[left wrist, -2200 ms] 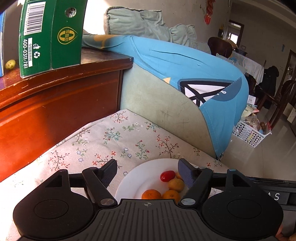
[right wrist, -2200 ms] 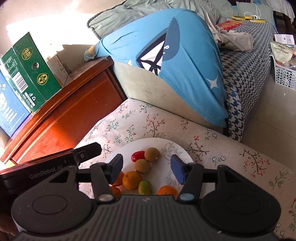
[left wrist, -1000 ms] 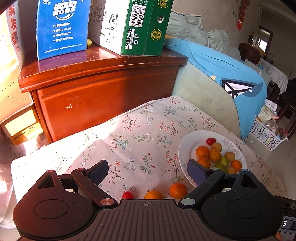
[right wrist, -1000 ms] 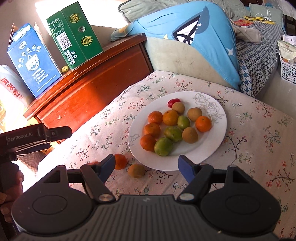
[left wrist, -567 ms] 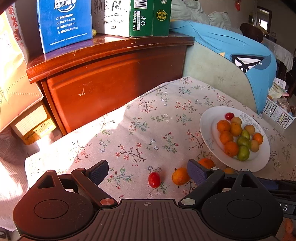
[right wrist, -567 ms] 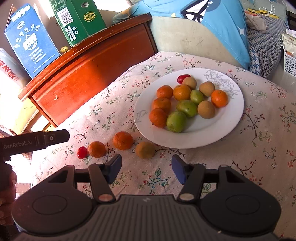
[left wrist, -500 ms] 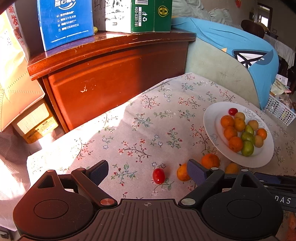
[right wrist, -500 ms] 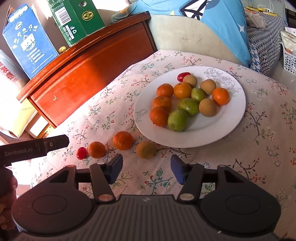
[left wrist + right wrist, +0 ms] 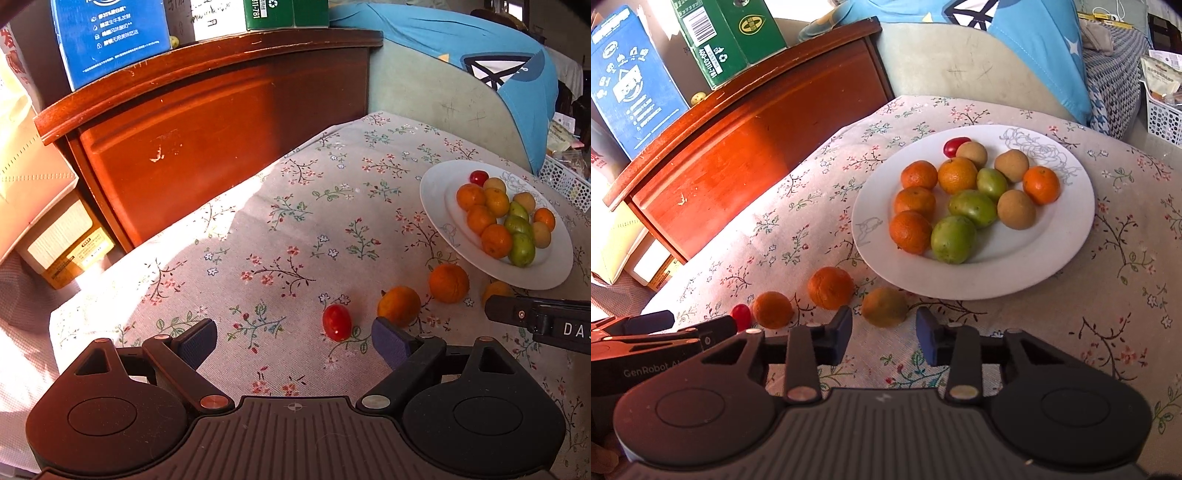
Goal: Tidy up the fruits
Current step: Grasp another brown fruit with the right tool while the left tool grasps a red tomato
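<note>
A white plate (image 9: 1027, 273) on the floral cloth holds several oranges, green fruits, brown fruits and one red tomato. Loose in front of it lie a small red tomato (image 9: 336, 322), two oranges (image 9: 399, 305) (image 9: 448, 283) and a brown fruit (image 9: 884, 306). My left gripper (image 9: 293, 334) is open wide, low over the cloth, and the tomato sits just ahead near its right finger. My right gripper (image 9: 884, 328) has narrow, closing jaws. The brown fruit lies at its fingertips with a thin gap on each side.
A red-brown wooden cabinet (image 9: 207, 122) with blue and green cartons stands behind the table. A sofa with a blue cover (image 9: 1027, 40) is at the back right, and a white basket (image 9: 1163, 114) at the far right. Cardboard boxes (image 9: 62, 251) sit on the floor at the left.
Both grippers have sunk closer to the loose fruit. The right jaws have drawn in from wide to narrow around the brown fruit. The left jaws have stayed wide.
</note>
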Motion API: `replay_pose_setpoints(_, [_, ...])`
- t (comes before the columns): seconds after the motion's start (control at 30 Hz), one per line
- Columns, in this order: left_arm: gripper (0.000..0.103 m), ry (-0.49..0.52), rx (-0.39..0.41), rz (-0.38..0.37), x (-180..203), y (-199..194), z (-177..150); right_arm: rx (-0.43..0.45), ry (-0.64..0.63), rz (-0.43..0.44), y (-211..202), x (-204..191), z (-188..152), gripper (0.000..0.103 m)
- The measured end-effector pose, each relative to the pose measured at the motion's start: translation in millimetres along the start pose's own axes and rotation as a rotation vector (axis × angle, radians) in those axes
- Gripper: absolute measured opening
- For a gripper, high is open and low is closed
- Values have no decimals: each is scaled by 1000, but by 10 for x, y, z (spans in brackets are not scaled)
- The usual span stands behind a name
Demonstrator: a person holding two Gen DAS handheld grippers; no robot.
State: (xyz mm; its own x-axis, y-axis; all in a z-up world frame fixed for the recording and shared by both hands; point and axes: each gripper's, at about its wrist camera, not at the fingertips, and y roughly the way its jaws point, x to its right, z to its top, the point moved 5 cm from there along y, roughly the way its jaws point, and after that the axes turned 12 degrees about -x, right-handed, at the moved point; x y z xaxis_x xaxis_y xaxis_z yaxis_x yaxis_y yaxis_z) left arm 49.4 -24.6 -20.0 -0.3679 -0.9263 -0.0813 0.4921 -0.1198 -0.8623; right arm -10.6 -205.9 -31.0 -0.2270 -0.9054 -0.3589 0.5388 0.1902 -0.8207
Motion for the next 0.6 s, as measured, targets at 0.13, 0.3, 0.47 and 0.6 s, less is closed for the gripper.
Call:
replay_pose_setpoints(0.13, [82,-4,7,-39,20,47,-11,1,10,-2,8,12,1,25])
replay_pose_setpoints(0.3, [63,-22,9,-71,30,110,0,-5,17,1,4,17,3,25])
replay_pose_setpoints(0.47, [51,-11,0,-74,60,177,-8,-9,22,4,-2,27,2,25])
replay_pose_setpoints(0.6, [44,-2,16,-80,84,186,-1,-8,20,3,-6,28,-4,25])
